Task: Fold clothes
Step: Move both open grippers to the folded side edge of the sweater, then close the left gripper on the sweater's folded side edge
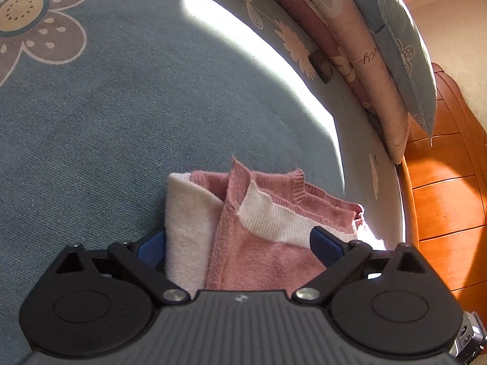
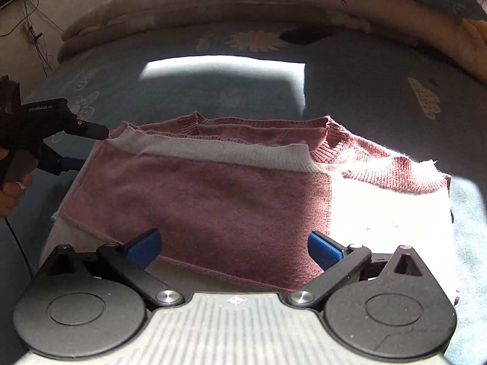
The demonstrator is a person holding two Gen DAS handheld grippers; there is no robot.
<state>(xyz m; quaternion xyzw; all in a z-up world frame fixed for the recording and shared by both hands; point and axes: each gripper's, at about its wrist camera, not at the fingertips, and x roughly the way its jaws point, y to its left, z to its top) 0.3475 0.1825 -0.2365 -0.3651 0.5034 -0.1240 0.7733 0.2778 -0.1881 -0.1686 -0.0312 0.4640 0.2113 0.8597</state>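
Observation:
A pink and white knit sweater lies folded on the blue flowered bed sheet, its white ribbed band running across the top layer. My right gripper is open above the near hem, blue pads wide apart. In the left wrist view the sweater's stacked left edge sits between the spread fingers of my open left gripper. That left gripper also shows in the right wrist view at the sweater's left edge, held by a hand.
Rolled quilts and a blue pillow line the far side of the bed. A small dark object lies on the sheet near them. Wooden furniture stands past the bed edge. A bright sun patch crosses the sheet.

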